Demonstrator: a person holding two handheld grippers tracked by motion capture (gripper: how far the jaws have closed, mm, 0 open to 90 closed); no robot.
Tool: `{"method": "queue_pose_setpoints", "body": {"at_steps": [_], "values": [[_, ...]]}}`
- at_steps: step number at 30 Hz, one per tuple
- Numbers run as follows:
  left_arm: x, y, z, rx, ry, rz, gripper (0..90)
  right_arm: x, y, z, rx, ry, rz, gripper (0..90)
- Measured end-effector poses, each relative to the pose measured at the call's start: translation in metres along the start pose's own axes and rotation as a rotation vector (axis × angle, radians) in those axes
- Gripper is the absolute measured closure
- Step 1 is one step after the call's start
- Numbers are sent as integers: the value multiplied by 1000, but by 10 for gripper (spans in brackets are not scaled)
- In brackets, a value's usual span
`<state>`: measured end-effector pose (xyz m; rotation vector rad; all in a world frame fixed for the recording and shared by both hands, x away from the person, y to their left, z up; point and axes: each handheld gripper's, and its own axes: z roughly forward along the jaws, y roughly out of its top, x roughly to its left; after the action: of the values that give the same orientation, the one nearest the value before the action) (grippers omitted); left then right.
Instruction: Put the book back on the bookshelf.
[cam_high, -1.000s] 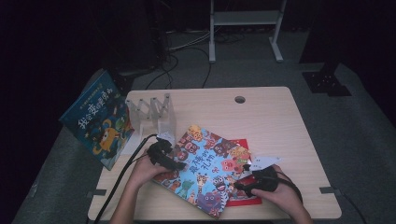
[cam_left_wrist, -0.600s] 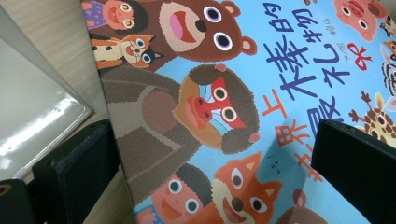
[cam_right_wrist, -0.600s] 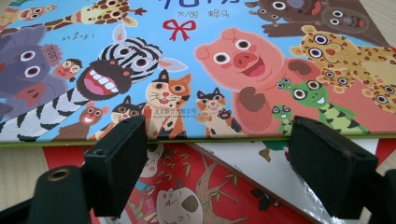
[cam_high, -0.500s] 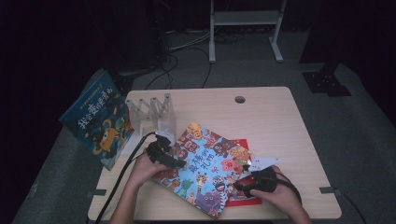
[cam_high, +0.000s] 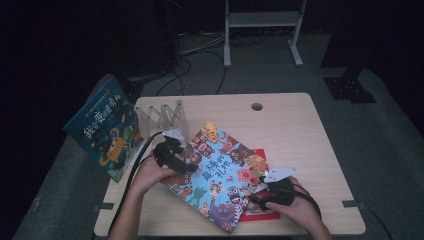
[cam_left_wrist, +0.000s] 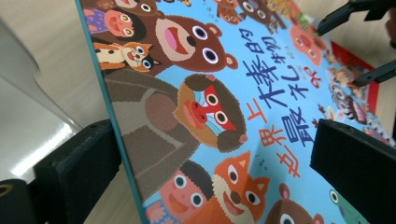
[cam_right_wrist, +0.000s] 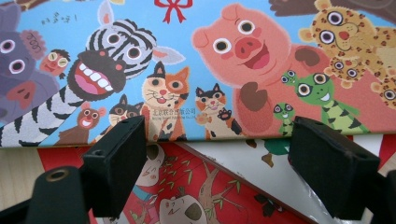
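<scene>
A blue picture book (cam_high: 215, 172) with cartoon animals lies askew in the table's middle, partly over a red book (cam_high: 260, 212). My left gripper (cam_high: 186, 166) is at its left edge and stands open. In the left gripper view the cover (cam_left_wrist: 224, 107) runs between the jaws of the left gripper (cam_left_wrist: 215, 182), one jaw beside the edge and one over the cover. My right gripper (cam_high: 259, 196) is open at the book's right edge. In the right gripper view the right gripper (cam_right_wrist: 224, 168) straddles the blue book's edge (cam_right_wrist: 196, 70) and the red book (cam_right_wrist: 187, 196).
A white slotted rack (cam_high: 161, 116) stands at the table's back left. A second blue book (cam_high: 102, 127) leans against the table's left side. A cable hole (cam_high: 257, 106) is near the far edge. Bare tabletop (cam_high: 300, 135) lies to the right.
The right gripper has edged slightly left toward the blue book's edge. The left gripper and both books stay where they were.
</scene>
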<state>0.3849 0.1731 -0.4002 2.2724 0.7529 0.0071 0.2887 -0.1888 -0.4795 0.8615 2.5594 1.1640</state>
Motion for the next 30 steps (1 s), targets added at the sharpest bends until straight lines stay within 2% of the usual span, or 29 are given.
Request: {"method": "queue_pose_setpoints", "body": {"at_steps": [8, 16, 25, 30], "values": [[-7, 22, -17, -30, 0, 42, 50, 2, 4, 4, 2, -14, 8, 178], [-5, 43, -31, -27, 10, 71, 87, 5, 14, 13, 14, -44, 34, 178], [-9, 64, -48, -28, 10, 111, 192, 9, 22, 22, 17, -65, 45, 177], [-15, 77, -52, -20, 15, 133, 244, 12, 25, 24, 19, -81, 57, 176]]}}
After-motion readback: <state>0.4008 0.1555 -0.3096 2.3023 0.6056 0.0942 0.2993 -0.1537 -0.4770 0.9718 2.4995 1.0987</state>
